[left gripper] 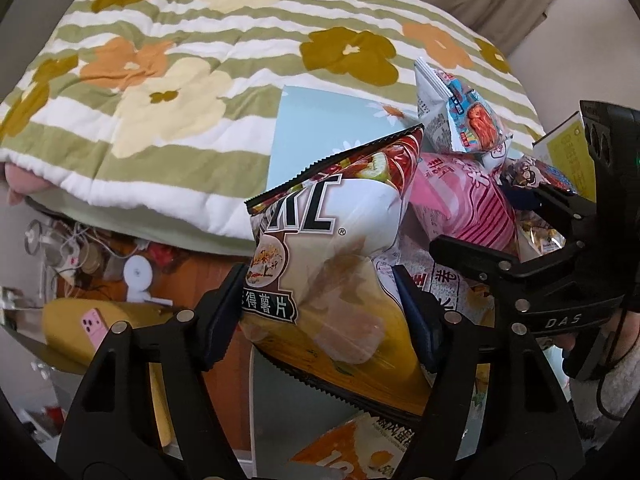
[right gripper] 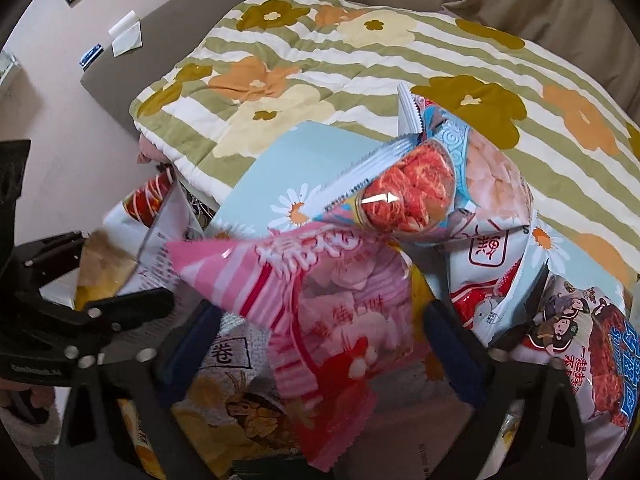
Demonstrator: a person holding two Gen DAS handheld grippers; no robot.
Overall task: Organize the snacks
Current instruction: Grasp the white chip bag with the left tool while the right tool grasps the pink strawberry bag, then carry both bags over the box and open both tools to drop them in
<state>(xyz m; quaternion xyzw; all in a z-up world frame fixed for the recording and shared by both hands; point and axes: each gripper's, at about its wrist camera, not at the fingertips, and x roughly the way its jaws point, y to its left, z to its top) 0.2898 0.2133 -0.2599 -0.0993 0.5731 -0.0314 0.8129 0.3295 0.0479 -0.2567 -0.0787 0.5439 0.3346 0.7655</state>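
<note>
My left gripper (left gripper: 320, 312) is shut on a brown and white potato chip bag (left gripper: 336, 240) and holds it upright above the pile. My right gripper (right gripper: 320, 344) has its fingers on both sides of a pink striped snack bag (right gripper: 320, 300), shut on it. That pink bag also shows in the left wrist view (left gripper: 468, 204), with the right gripper (left gripper: 516, 256) beside it. A white and blue bag with red shreds (right gripper: 424, 188) rests on top of the pile, also in the left wrist view (left gripper: 464, 120). The left gripper (right gripper: 100, 280) shows at the left of the right wrist view.
A flowered green striped quilt (left gripper: 200, 80) covers the bed behind. A light blue box with daisies (right gripper: 288, 168) holds the snacks. More bags lie around: a cartoon bag (right gripper: 580, 340), an orange package (left gripper: 360, 452). Cluttered floor with a pink phone (left gripper: 94, 326) lies left.
</note>
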